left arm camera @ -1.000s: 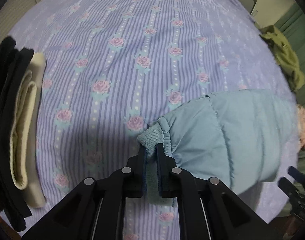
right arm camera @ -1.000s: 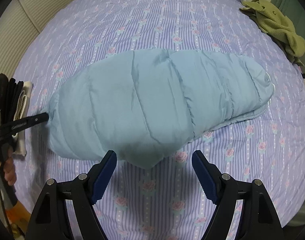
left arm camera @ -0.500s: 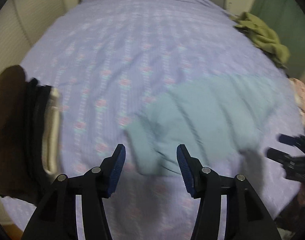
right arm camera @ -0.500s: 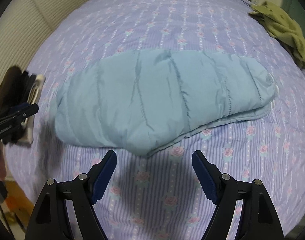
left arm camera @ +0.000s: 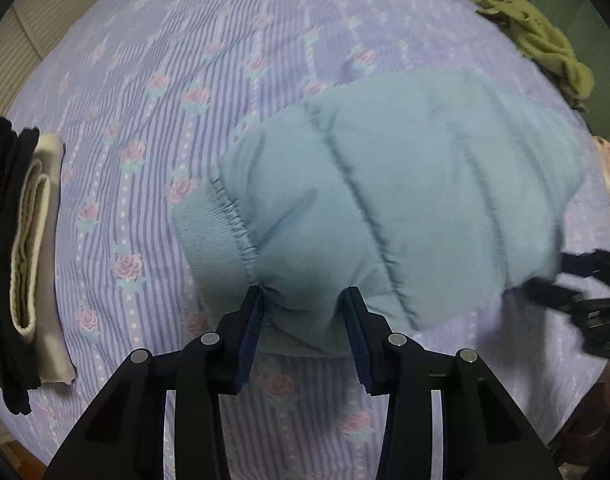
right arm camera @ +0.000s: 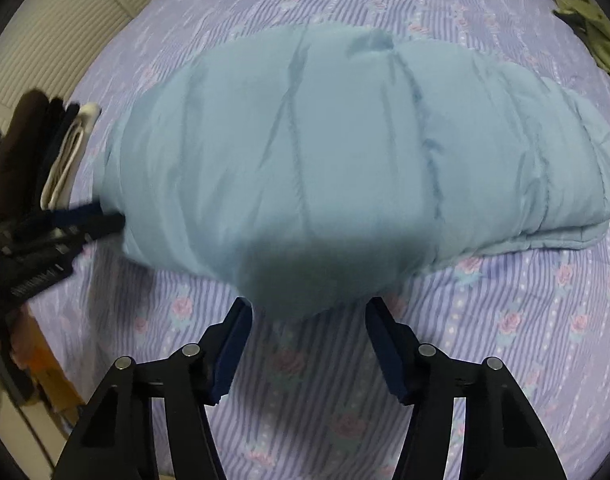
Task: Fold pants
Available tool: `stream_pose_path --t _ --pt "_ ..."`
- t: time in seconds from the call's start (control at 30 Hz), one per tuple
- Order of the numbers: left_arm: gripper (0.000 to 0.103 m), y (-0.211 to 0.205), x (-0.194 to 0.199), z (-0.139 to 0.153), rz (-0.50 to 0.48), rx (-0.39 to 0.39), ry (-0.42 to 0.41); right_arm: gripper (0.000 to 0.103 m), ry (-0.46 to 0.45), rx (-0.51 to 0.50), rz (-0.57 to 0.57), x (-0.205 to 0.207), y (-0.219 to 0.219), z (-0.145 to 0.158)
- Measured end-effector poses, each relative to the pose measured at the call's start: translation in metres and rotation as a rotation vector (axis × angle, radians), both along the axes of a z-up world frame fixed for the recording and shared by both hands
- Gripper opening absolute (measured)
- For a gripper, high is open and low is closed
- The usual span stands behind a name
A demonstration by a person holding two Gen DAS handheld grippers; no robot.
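Pants: pale blue quilted puffy pants point(left arm camera: 405, 200), padded in fat stitched channels, lie folded into a thick rounded bundle on the bed, directly ahead of both grippers; matte, smooth shell fabric, softly creased.
Cuff: a ribbed knit cuff point(left arm camera: 213, 236) in the same blue, flat and finely ridged with gathered stitching where it joins the shell, sits just ahead and left of the left gripper's fingers.
Left gripper: the black two-finger left gripper point(left arm camera: 303, 312) with dark blue padded fingers point(left arm camera: 251, 328) stands spread apart; the bulging near edge of the pants lies between its fingertips, and whether the pads press the fabric cannot be told.
Right gripper: the black two-finger right gripper point(right arm camera: 307, 316) stands wide apart, holding nothing; the near bulge of the pants point(right arm camera: 345, 152) hangs just ahead of its tips, blurred.
Bedsheet: a lavender striped cotton bedsheet with pink rose print point(left arm camera: 193, 80) spreads under everything, flat with faint ripples.
Folded stack: a stack of folded black and cream garments point(left arm camera: 21, 240), layered edges showing, lies far left of the left gripper, apart from the pants.
Green cloth: a crumpled olive green cloth point(left arm camera: 545, 48), lumpy and fleece-like, lies far ahead to the right at the bed's edge.
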State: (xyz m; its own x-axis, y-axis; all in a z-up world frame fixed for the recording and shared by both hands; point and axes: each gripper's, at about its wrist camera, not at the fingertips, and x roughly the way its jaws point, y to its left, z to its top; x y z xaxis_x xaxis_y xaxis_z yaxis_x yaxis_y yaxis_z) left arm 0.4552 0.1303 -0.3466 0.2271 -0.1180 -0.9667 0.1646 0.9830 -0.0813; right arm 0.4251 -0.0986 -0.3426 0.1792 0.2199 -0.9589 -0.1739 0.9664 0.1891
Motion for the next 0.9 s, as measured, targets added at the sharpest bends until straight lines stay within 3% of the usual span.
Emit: stream_pose_path --t 0.17,0.4,0.57,0.83,0.9 --pt "0.041 0.000 0.001 -0.008 -0.005 0.024 0.007 0.059 -0.002 0.018 0.022 0.001 0.005 0.003" --pt "0.041 -0.003 0.002 -0.014 0.002 0.025 0.018 0.051 0.072 0.074 0.084 0.000 0.019 -0.011" --pt "0.041 0.006 0.004 -0.015 0.011 0.013 0.023 0.048 -0.028 0.133 0.061 0.003 0.020 0.015" --pt "0.042 0.004 0.007 -0.018 -0.016 0.053 0.036 0.049 0.017 0.070 0.139 0.013 0.030 -0.020" --pt "0.042 0.001 0.008 -0.018 -0.017 0.061 0.036 0.034 0.017 0.063 0.141 0.012 0.030 -0.017"
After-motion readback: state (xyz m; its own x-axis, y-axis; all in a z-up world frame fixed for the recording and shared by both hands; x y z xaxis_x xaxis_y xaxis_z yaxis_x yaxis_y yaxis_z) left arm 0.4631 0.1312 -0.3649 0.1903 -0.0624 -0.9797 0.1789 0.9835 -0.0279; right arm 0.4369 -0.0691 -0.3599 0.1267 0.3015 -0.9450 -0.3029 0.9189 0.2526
